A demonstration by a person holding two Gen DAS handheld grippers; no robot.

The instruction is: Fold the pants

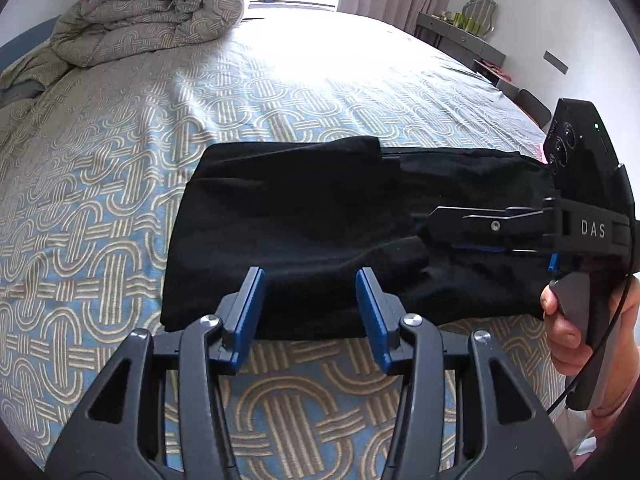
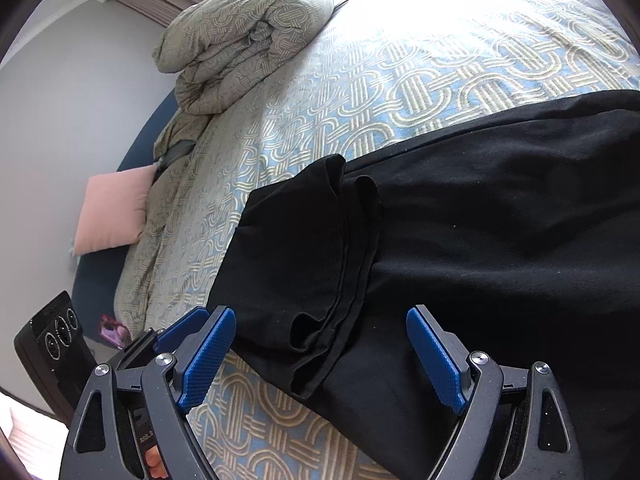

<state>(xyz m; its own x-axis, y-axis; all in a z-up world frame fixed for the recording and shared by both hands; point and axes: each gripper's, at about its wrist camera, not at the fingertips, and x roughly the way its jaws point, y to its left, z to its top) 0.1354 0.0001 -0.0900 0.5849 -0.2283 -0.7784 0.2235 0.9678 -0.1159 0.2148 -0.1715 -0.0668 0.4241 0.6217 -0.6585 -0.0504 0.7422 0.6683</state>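
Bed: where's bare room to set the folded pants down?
Bare bedspread left of the black pants, and the bright stretch beyond them, right of the rolled duvet. Near edge is crowded: left gripper and right gripper, both open.

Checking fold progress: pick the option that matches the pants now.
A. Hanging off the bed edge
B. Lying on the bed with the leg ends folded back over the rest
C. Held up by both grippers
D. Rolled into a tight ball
B: the black pants lie flat on the patterned bedspread, hemmed leg ends doubled over on top; the left gripper and right gripper are both open, gripping nothing.
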